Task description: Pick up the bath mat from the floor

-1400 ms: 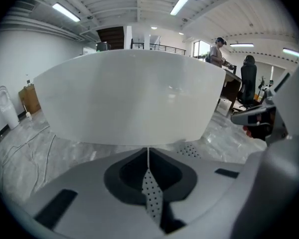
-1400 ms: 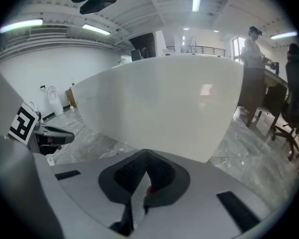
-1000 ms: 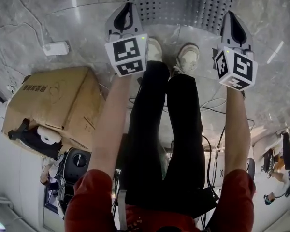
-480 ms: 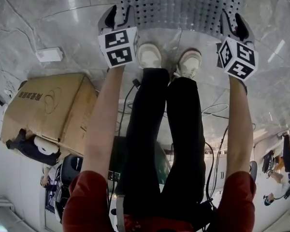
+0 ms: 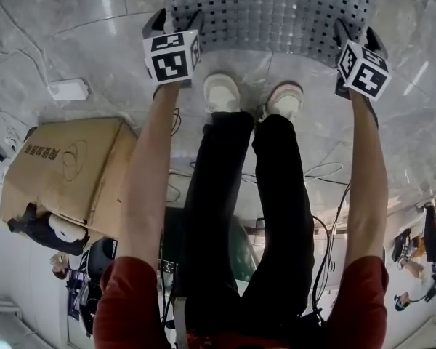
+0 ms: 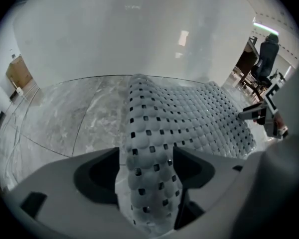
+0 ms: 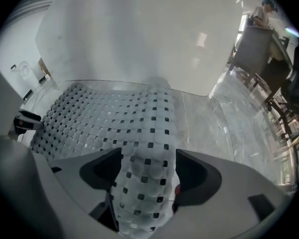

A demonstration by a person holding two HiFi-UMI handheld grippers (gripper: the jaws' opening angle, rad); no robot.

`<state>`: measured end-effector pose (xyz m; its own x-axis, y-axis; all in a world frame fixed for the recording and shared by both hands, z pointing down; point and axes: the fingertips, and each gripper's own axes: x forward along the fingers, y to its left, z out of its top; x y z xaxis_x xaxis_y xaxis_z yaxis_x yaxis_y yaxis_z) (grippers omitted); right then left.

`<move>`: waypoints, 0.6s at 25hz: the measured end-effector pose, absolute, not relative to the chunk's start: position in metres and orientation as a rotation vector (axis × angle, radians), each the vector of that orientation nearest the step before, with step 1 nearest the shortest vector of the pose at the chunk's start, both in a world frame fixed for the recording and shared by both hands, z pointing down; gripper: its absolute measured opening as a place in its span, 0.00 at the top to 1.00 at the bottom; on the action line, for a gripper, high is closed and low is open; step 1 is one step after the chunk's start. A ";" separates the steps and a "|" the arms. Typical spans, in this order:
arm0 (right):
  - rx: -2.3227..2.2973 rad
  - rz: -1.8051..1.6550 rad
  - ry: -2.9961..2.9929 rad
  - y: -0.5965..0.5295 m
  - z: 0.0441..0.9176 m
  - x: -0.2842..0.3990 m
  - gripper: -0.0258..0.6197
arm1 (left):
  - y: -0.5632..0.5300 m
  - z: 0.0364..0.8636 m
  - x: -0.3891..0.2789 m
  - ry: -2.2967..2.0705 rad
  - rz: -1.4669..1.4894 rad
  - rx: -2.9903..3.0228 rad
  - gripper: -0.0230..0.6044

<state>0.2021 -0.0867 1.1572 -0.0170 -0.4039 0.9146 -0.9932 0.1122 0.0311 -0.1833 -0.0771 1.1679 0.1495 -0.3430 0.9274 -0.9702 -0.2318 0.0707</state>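
The bath mat (image 5: pixel 276 13), grey with rows of small square holes, lies on the marble floor just beyond the person's shoes. My left gripper (image 5: pixel 173 19) is at its near left corner and my right gripper (image 5: pixel 352 31) at its near right corner. In the left gripper view a raised fold of the mat (image 6: pixel 189 118) runs between the jaws of the left gripper (image 6: pixel 148 168), which are opening wide. In the right gripper view the mat (image 7: pixel 104 118) likewise fills the gap of the right gripper (image 7: pixel 145 176), whose jaws are also opening.
A cardboard box (image 5: pixel 65 162) stands at the left with a white power strip (image 5: pixel 67 89) beyond it. Cables (image 5: pixel 320 173) trail over the floor by the person's legs. White shoes (image 5: pixel 221 93) stand close to the mat edge. A white wall rises behind the mat.
Both grippers have moved forward from above the shoes to the mat's near edge. Their jaws have gone from shut to wide apart, with the mat now between them.
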 end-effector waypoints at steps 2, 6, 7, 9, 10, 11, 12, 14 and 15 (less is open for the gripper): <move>1.405 0.925 -1.526 -0.084 1.172 0.208 0.44 | -0.079 1.176 -0.183 -1.256 1.088 1.691 0.46; 1.410 0.996 -1.478 -0.080 1.191 0.217 0.44 | -0.080 1.188 -0.183 -1.235 1.083 1.654 0.46; 1.412 1.007 -1.473 -0.081 1.194 0.217 0.44 | -0.081 1.190 -0.184 -1.233 1.071 1.642 0.46; 1.416 1.015 -1.463 -0.081 1.197 0.219 0.44 | -0.080 1.195 -0.184 -1.229 1.043 1.625 0.46; 1.416 1.013 -1.453 -0.080 1.197 0.220 0.44 | -0.079 1.197 -0.183 -1.227 1.037 1.623 0.46; 1.415 1.008 -1.443 -0.079 1.197 0.222 0.45 | -0.078 1.198 -0.182 -1.224 1.038 1.621 0.47; 1.413 1.004 -1.434 -0.078 1.196 0.223 0.47 | -0.078 1.198 -0.182 -1.221 1.045 1.619 0.48; 1.410 1.005 -1.426 -0.080 1.194 0.222 0.52 | -0.079 1.196 -0.182 -1.213 1.060 1.613 0.52; 1.408 1.015 -1.427 -0.080 1.193 0.221 0.54 | -0.079 1.194 -0.182 -1.206 1.061 1.610 0.53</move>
